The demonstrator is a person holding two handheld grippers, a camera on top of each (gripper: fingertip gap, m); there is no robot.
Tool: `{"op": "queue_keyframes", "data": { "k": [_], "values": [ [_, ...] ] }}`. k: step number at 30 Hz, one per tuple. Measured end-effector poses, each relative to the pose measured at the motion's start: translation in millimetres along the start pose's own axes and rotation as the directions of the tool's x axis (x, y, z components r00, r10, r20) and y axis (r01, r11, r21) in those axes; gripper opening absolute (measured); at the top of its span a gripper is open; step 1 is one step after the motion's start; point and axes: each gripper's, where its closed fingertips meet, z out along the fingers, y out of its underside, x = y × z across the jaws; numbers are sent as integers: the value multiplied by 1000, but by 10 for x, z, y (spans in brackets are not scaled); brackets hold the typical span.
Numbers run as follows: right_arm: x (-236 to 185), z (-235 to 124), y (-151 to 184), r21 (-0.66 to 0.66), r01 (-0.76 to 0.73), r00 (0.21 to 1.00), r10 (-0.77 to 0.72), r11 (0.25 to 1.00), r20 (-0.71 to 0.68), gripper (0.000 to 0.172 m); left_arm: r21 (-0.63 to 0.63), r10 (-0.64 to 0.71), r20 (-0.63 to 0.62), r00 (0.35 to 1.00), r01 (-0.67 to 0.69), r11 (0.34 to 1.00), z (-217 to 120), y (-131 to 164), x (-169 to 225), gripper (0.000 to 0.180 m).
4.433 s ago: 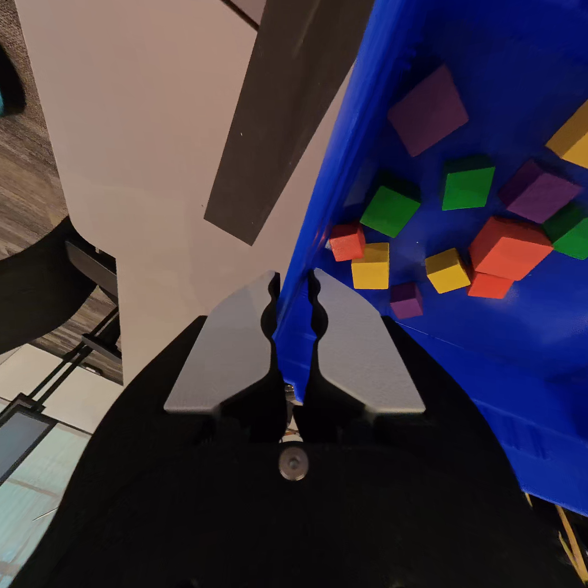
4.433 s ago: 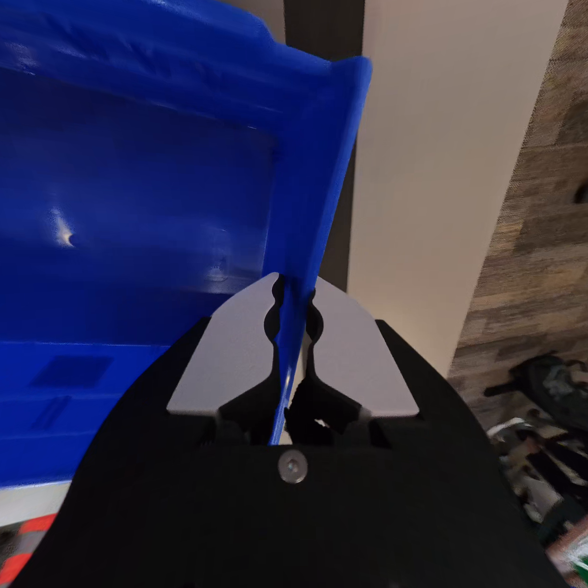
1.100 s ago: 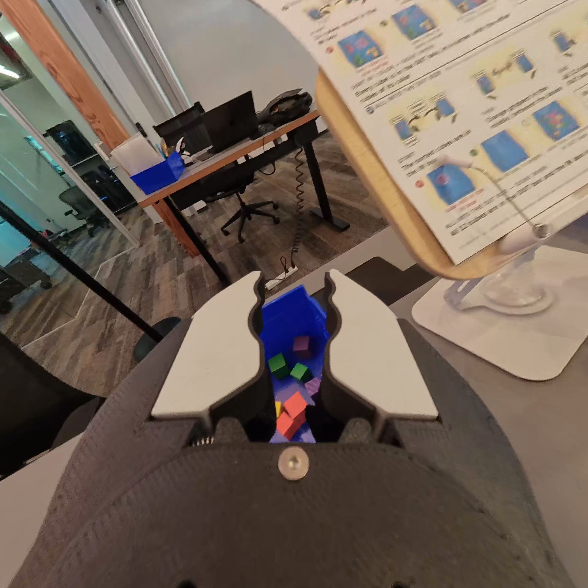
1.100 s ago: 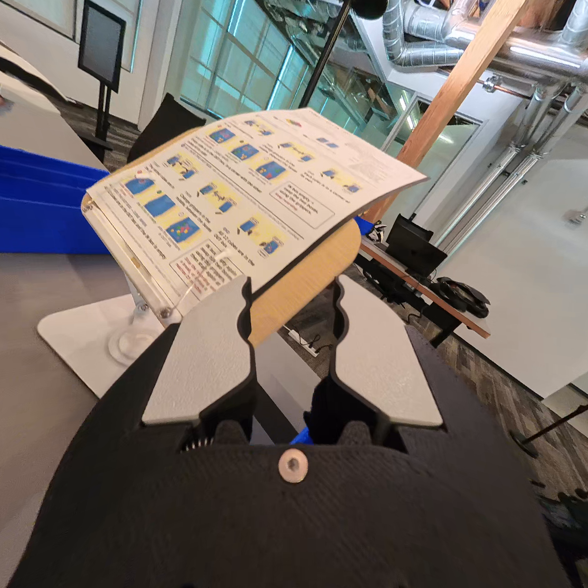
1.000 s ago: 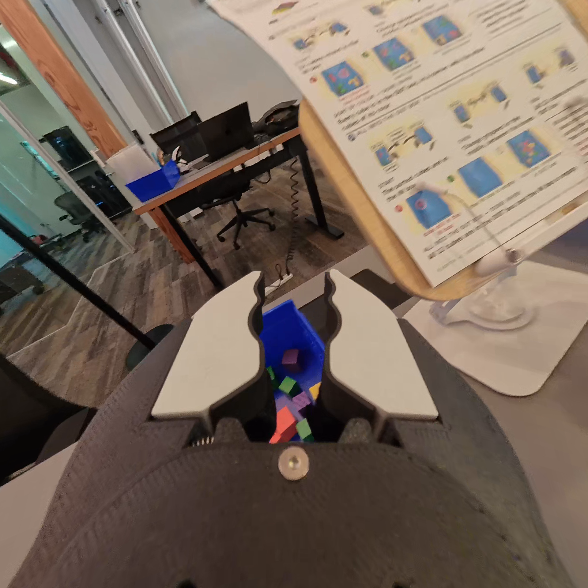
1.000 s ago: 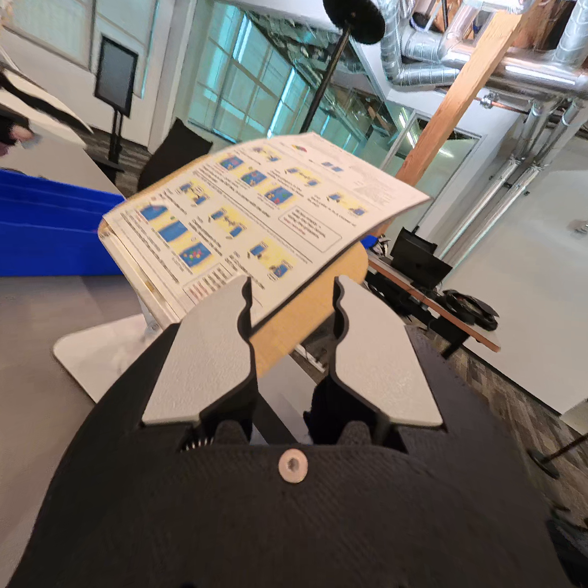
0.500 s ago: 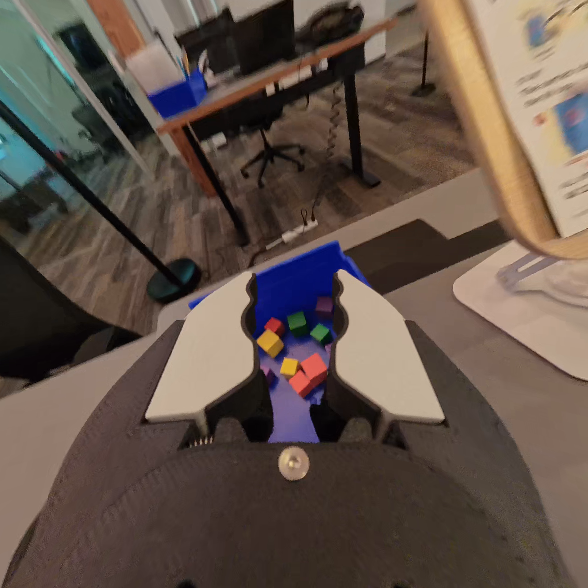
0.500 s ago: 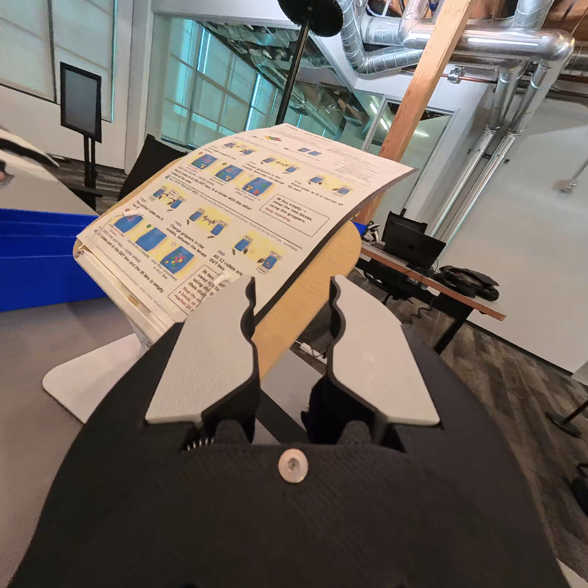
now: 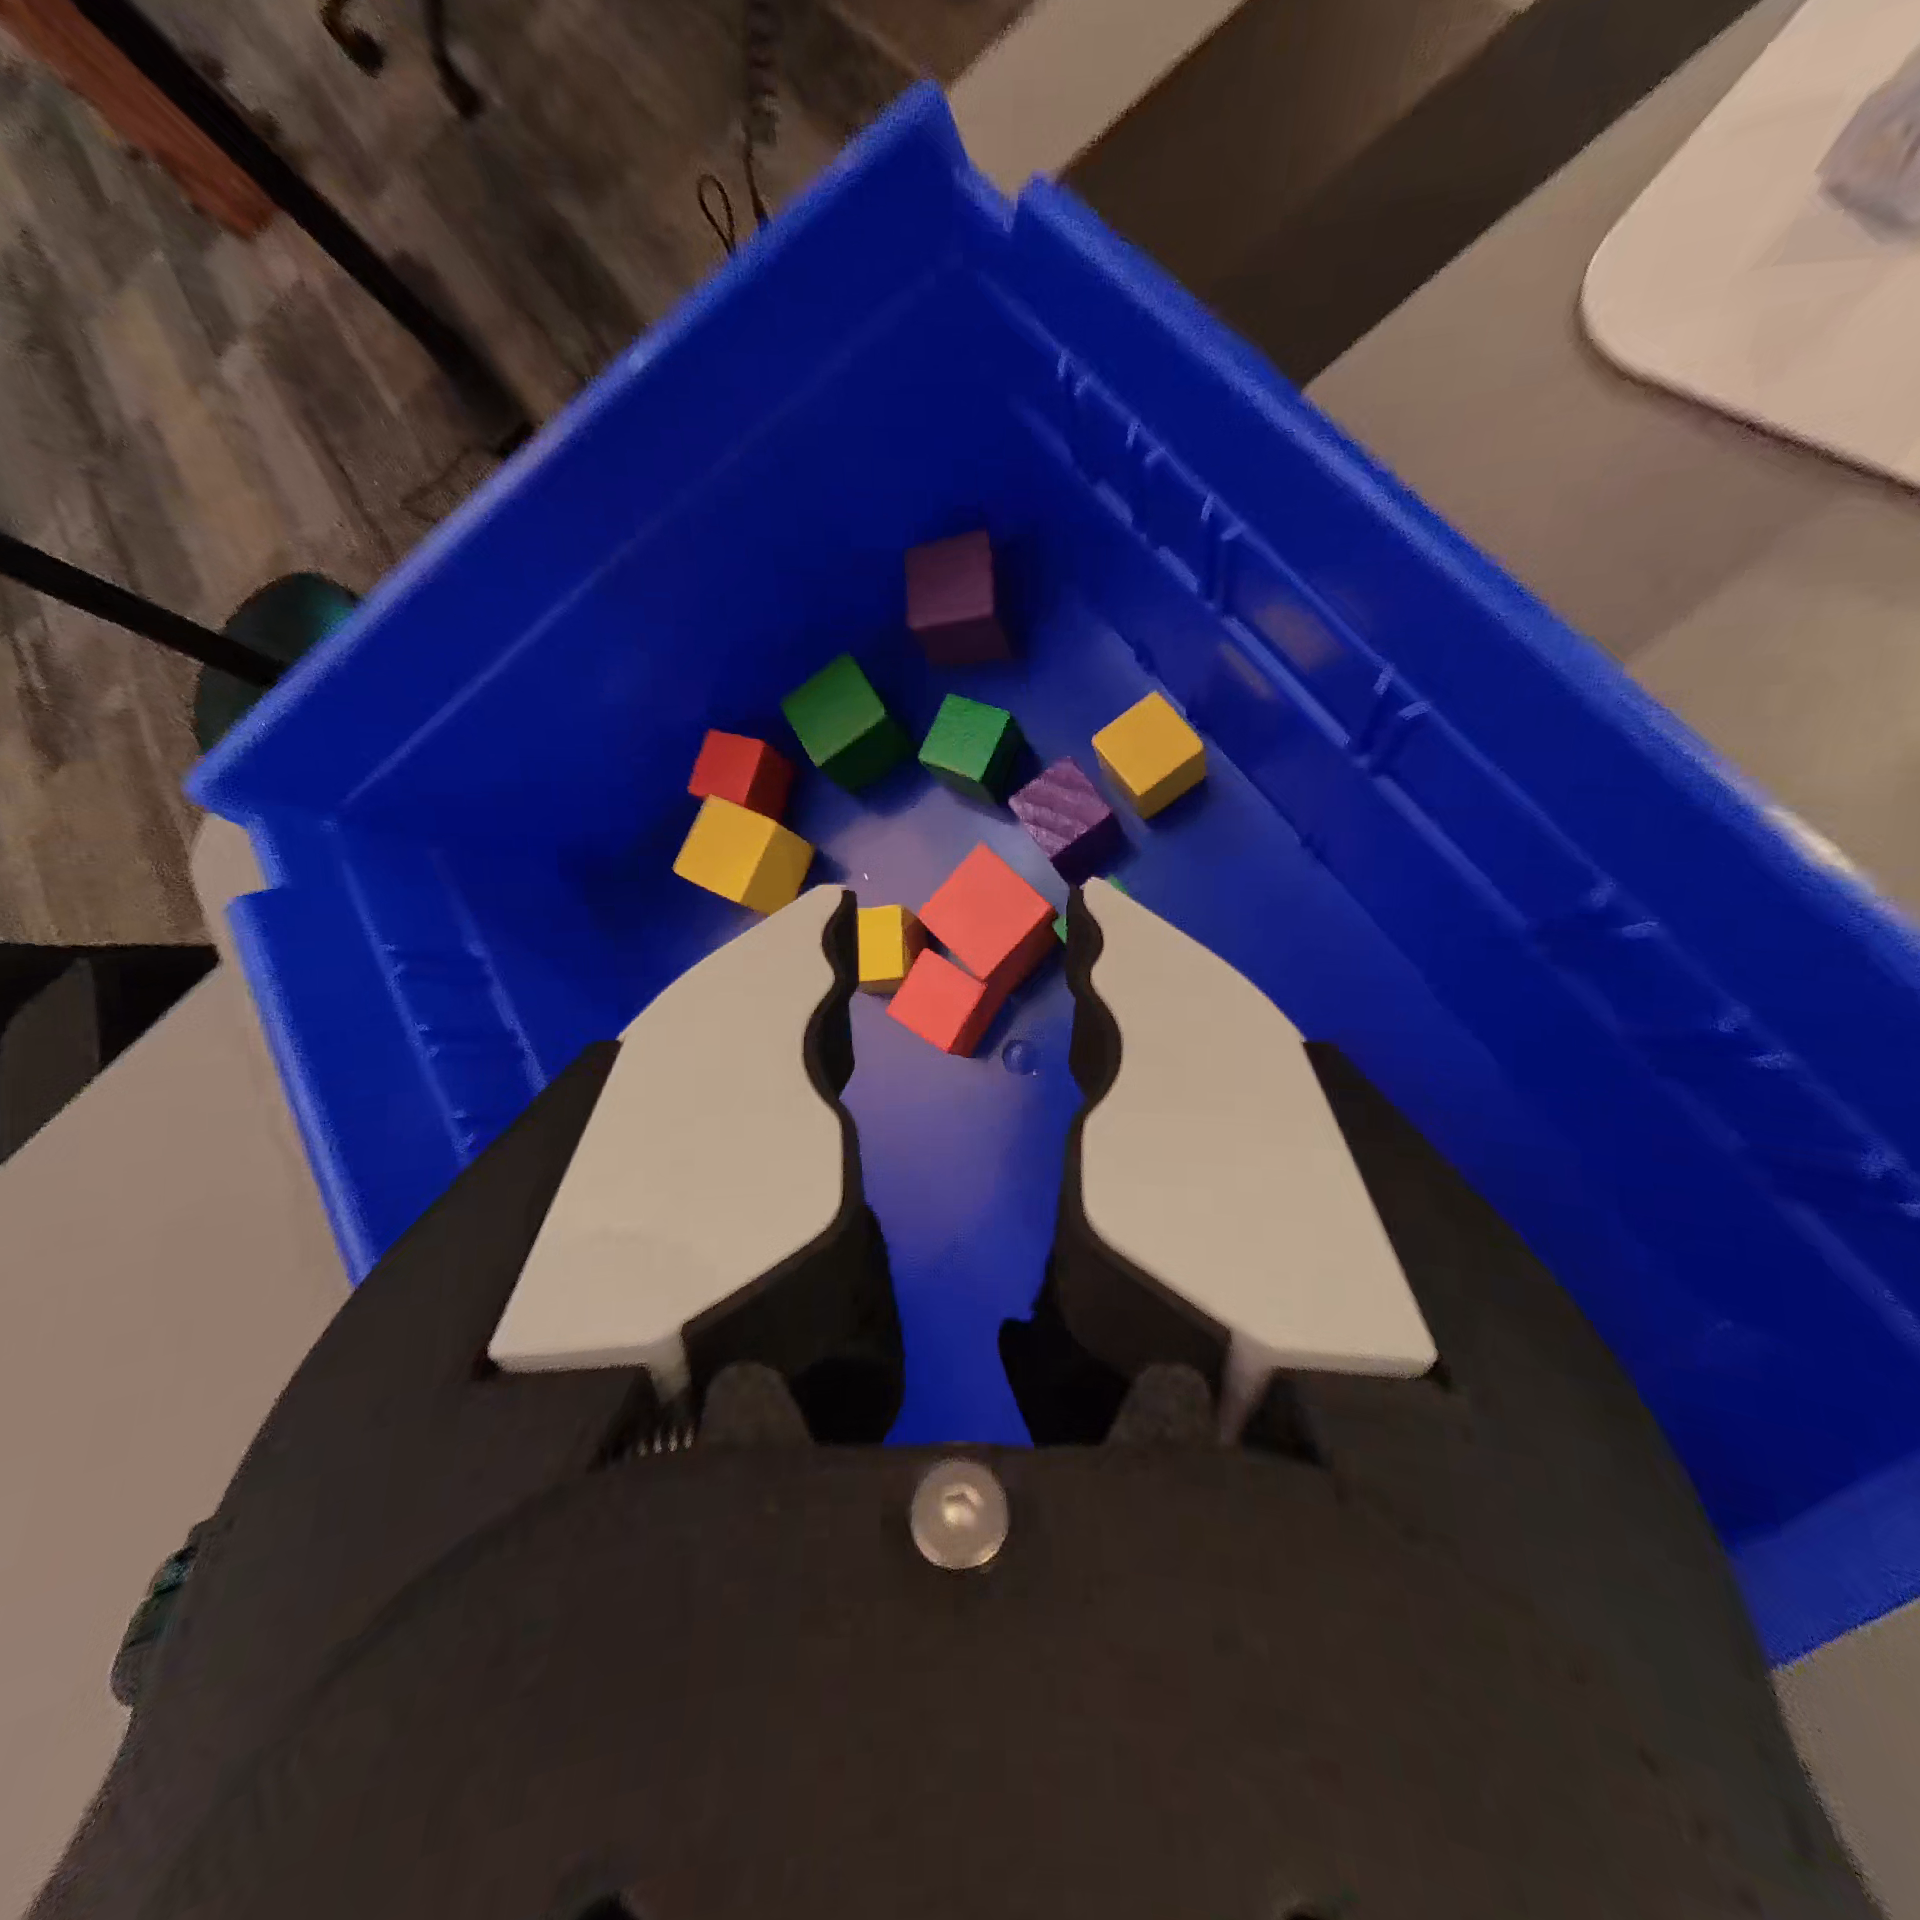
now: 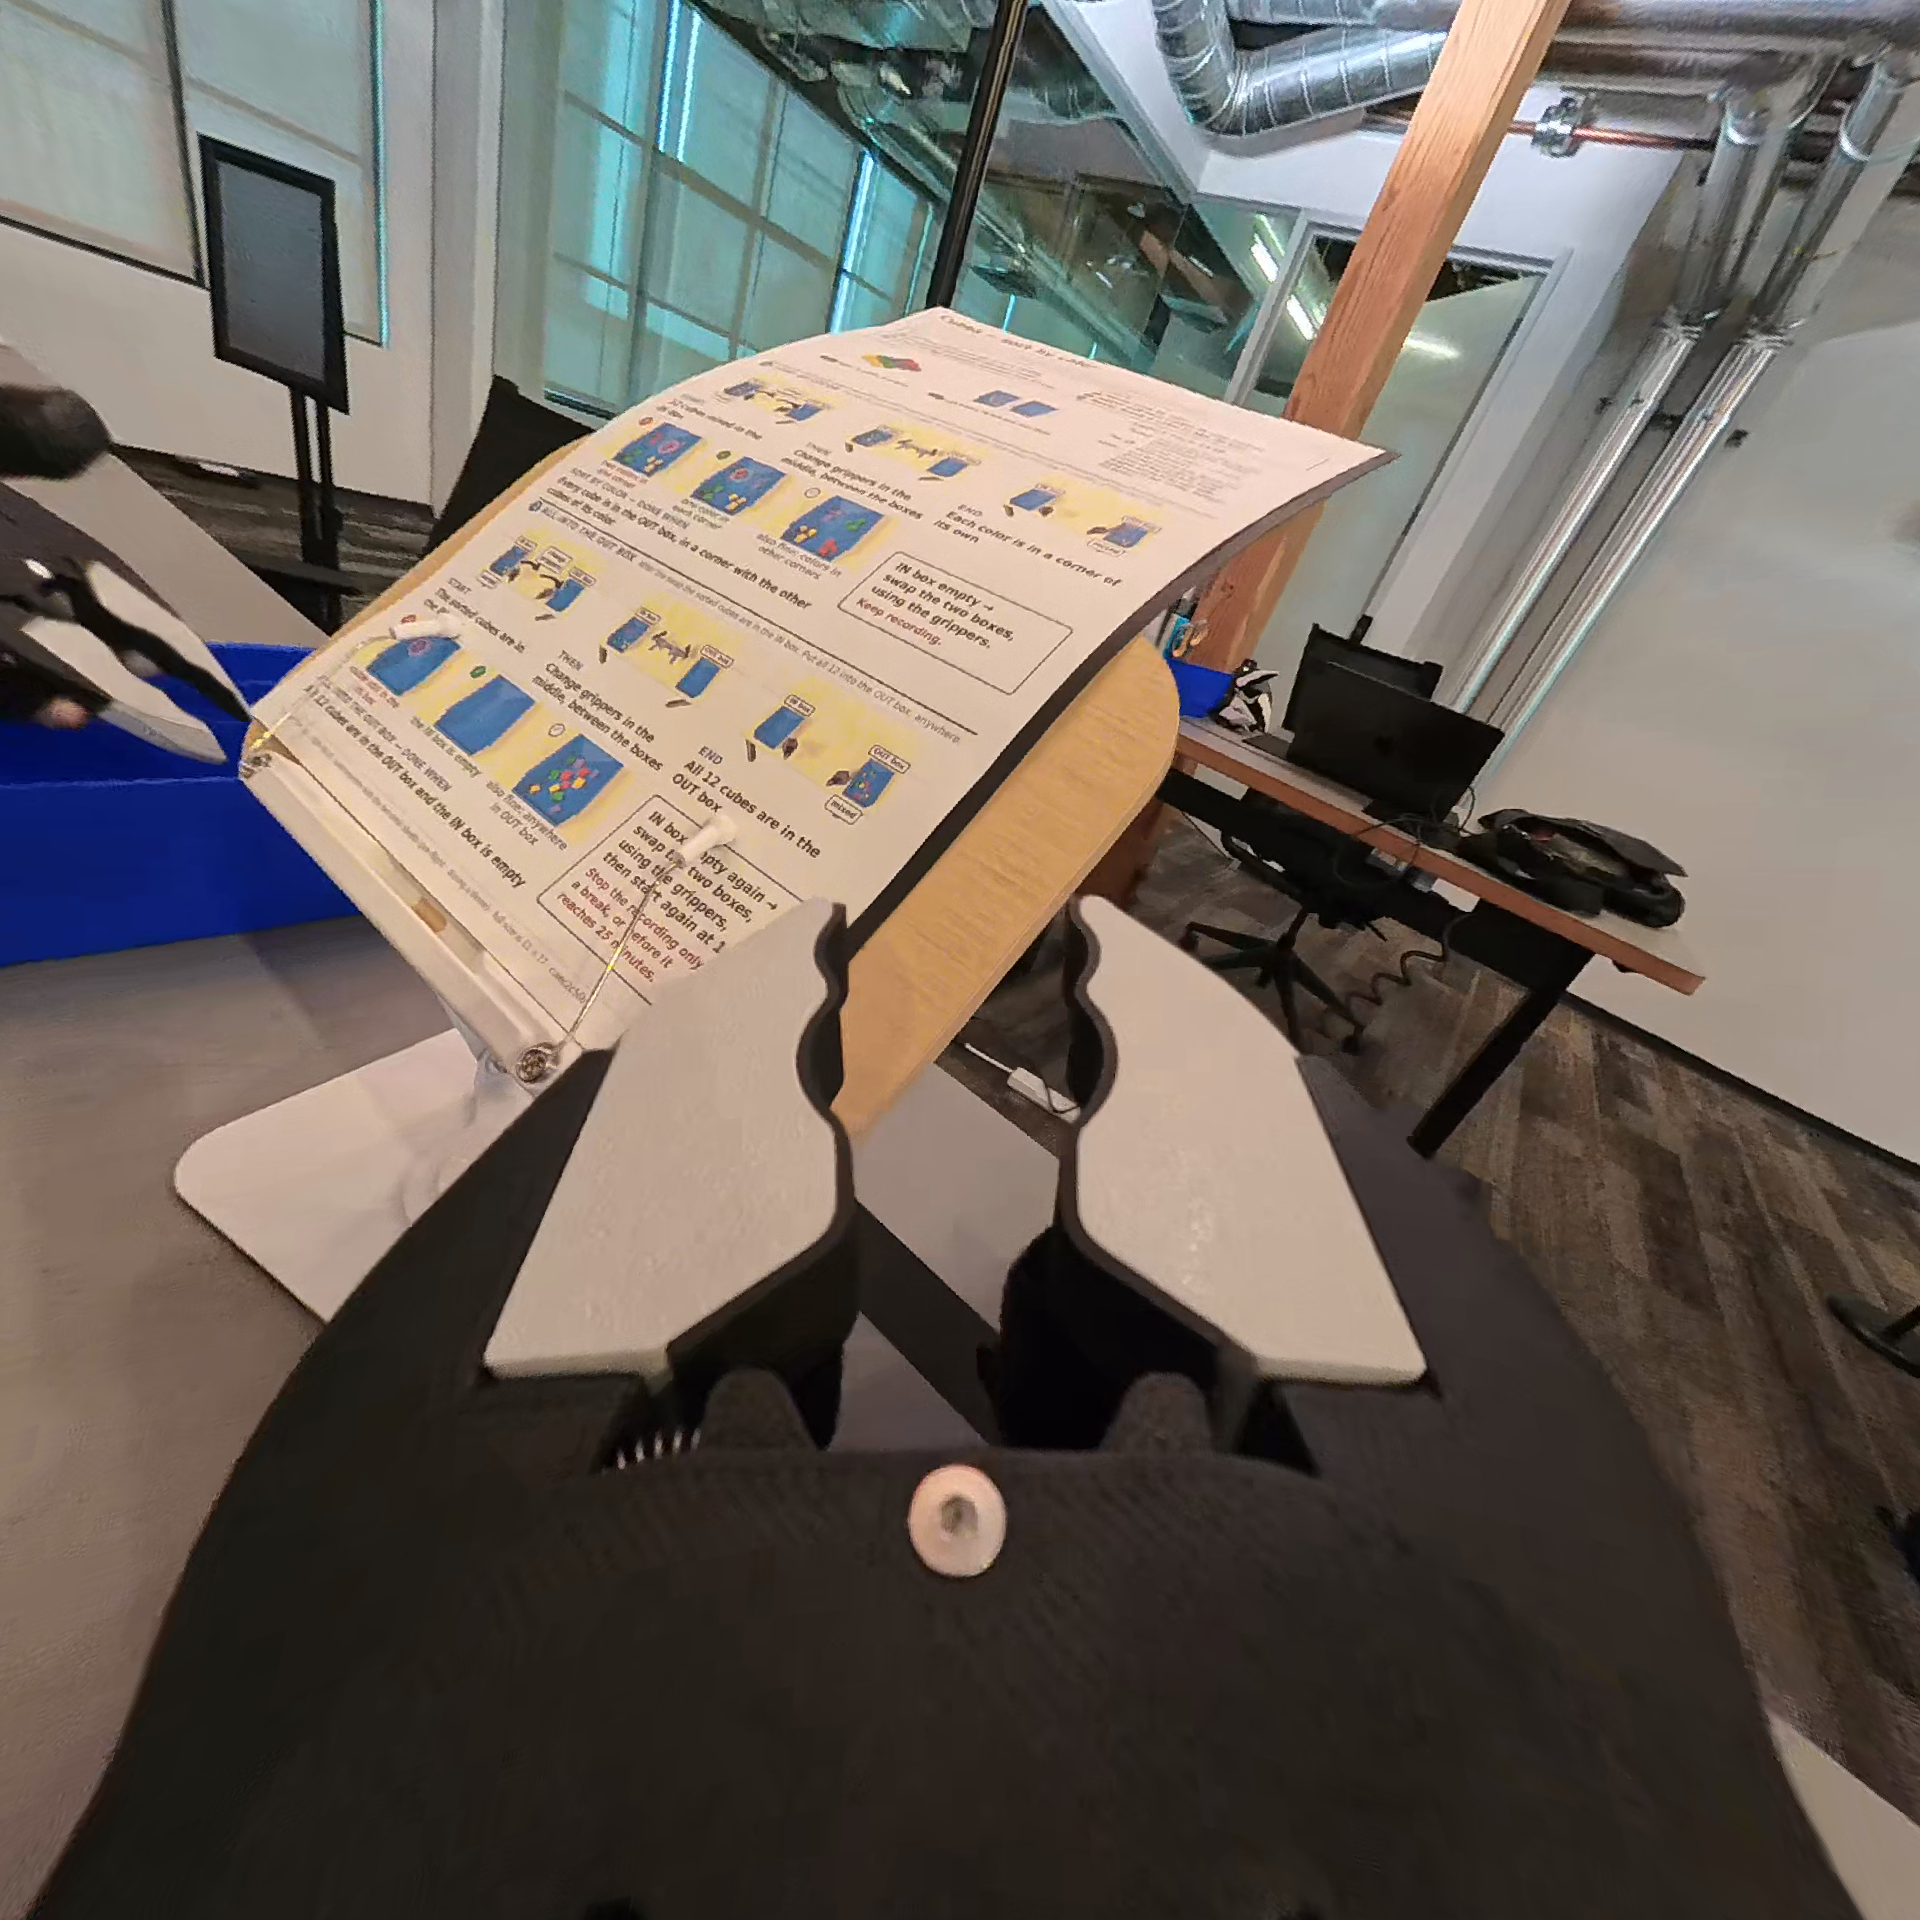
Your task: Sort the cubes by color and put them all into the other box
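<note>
My left gripper (image 9: 951, 914) hangs released over the blue box (image 9: 582, 582), where mixed cubes (image 9: 982, 920) lie mid-frame. Only the right wrist view shows my right gripper (image 10: 951, 925), released, and beyond it the instruction stand (image 10: 727, 644).

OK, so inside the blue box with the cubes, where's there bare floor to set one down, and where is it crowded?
Bare floor in the blue box lies along the long right wall past the yellow cube, in the far corner behind the purple cube, and near the left gripper. The middle is crowded: red cubes stacked, with yellow, green and purple ones close around.
</note>
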Motion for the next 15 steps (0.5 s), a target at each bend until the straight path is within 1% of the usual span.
{"op": "queue_keyframes", "data": {
  "k": [2, 5, 7, 9, 11, 13, 15],
  "values": [
    [-18, 20, 13, 8, -21, 1000, 20, 1000, 16, 40, -57, 14, -29, 999, -16, 998, 106, 82, 35, 39],
    [-15, 55, 112, -27, -6, 1000, 7, 1000, 17, 40, -123, 96, -73, 993, -104, 987, 212, 173, 126, 35],
    [-18, 65, 151, -29, -14, 1000, 15, 999, 26, 40, -144, 129, -99, 987, -142, 979, 251, 210, 128, 30],
    [-15, 68, 167, -29, -27, 999, 28, 999, 31, 40, -147, 160, -118, 980, -177, 973, 273, 209, 107, 29],
    [-5, 66, 179, -32, -25, 999, 26, 999, 29, 40, -155, 215, -153, 964, -238, 959, 285, 183, 109, 30],
    [-8, 64, 182, -26, -23, 999, 24, 999, 35, 40, -199, 267, -210, 940, -309, 930, 314, 216, 110, 33],
    [-9, 74, 200, -26, -31, 999, 32, 999, 42, 40, -206, 303, -249, 920, -356, 911, 360, 226, 75, 34]
  ]
}}
